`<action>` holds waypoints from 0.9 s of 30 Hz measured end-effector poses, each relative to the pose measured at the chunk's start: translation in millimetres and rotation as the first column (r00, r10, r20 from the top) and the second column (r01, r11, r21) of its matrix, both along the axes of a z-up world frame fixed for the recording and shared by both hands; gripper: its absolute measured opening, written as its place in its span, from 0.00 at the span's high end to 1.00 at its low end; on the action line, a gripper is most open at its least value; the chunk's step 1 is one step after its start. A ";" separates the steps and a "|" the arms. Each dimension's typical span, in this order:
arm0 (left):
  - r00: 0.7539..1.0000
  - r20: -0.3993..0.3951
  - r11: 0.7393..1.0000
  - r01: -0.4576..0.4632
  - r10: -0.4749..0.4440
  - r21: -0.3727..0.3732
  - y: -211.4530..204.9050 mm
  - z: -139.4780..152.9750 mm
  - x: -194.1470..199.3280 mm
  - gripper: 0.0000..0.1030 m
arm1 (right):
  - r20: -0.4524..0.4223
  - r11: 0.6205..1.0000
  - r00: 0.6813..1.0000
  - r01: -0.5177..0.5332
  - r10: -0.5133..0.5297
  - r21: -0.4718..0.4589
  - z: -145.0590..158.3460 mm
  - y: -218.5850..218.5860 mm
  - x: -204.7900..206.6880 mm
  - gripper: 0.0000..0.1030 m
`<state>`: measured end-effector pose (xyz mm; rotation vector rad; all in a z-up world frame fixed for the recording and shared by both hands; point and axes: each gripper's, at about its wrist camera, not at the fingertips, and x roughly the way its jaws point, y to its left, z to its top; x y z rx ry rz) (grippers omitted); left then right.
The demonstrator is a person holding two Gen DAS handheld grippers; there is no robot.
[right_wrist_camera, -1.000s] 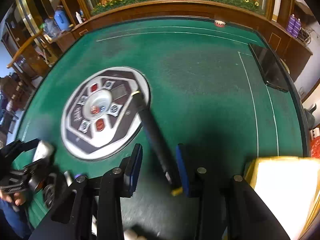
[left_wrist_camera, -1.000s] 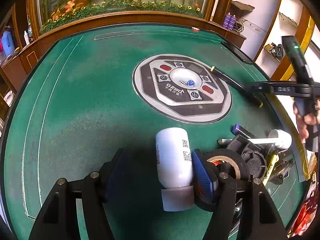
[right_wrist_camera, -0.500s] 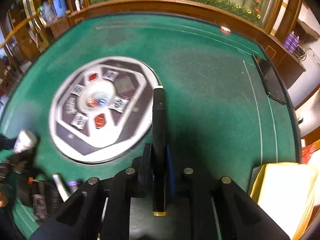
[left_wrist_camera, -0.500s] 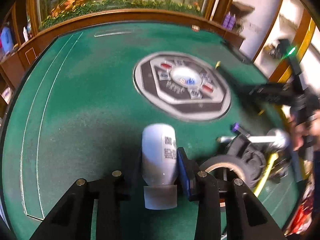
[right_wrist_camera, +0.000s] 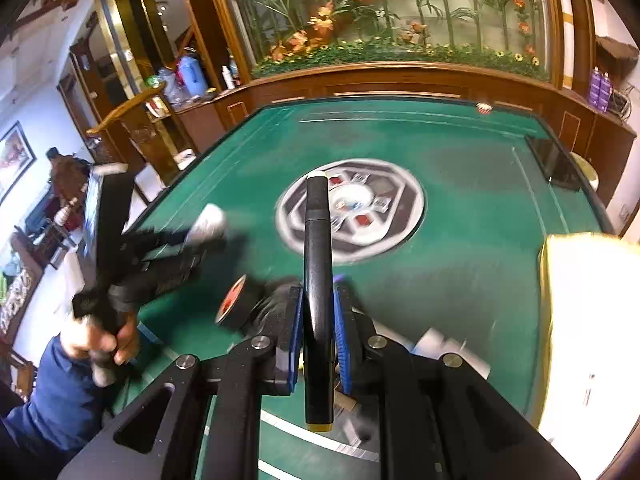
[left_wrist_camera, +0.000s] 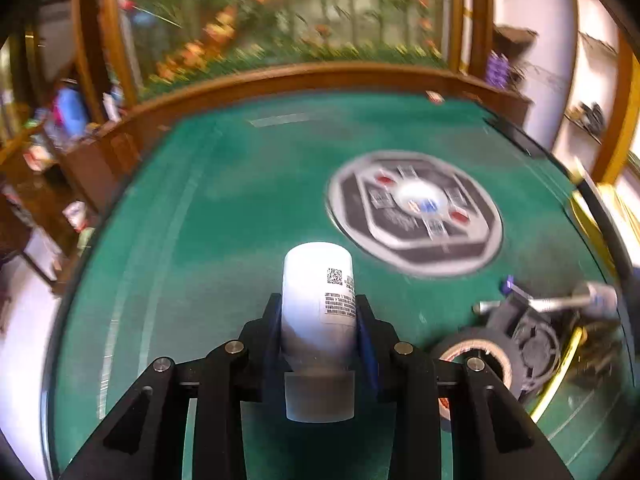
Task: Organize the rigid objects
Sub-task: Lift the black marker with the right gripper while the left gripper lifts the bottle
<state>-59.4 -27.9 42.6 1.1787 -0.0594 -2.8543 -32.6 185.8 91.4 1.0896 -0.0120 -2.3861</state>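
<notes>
both claws loaded, lifted above the green felt table point(left_wrist_camera: 240, 208).
left gripper point(left_wrist_camera: 318, 320) clamps the white cylindrical plastic bottle point(left_wrist_camera: 318, 292) mid-body: light, stiff, smooth-walled, likely slippery; right gripper point(right_wrist_camera: 318, 320) pinches the rigid black gold-tipped pen point(right_wrist_camera: 317, 280) near its rear.

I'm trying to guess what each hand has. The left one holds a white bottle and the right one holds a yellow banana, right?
Almost. The left gripper does hold the white bottle, but the right gripper has no banana. Its fingers are shut on a long black marker with a yellow end, as the right wrist view shows.
</notes>
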 end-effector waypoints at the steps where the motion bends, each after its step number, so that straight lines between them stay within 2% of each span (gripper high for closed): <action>1: 1.000 -0.026 1.000 -0.016 0.016 -0.006 2.1 4.7 6.0 0.65 | 0.001 1.000 1.000 0.000 0.000 -0.003 -2.5 1.0 7.3 0.86; 5: 0.991 -0.104 0.997 -0.080 0.080 0.005 11.1 20.4 32.4 0.65 | 0.036 0.999 0.999 0.002 -0.001 -0.032 -16.1 11.5 26.6 0.86; 9: 0.984 -0.152 0.995 -0.096 0.096 0.008 27.5 34.0 59.4 0.64 | 0.044 0.999 0.999 0.019 -0.017 -0.045 -21.8 22.3 39.7 0.86; 16: 0.986 -0.161 0.998 -0.055 0.049 -0.034 56.4 41.0 76.6 0.65 | 0.024 0.997 0.999 0.030 -0.028 -0.076 -18.8 33.7 58.0 0.86; 27: 0.987 -0.163 0.997 -0.003 -0.010 -0.081 94.7 47.2 87.8 0.64 | 0.010 0.993 0.999 0.045 -0.044 -0.108 -15.9 52.1 64.1 0.86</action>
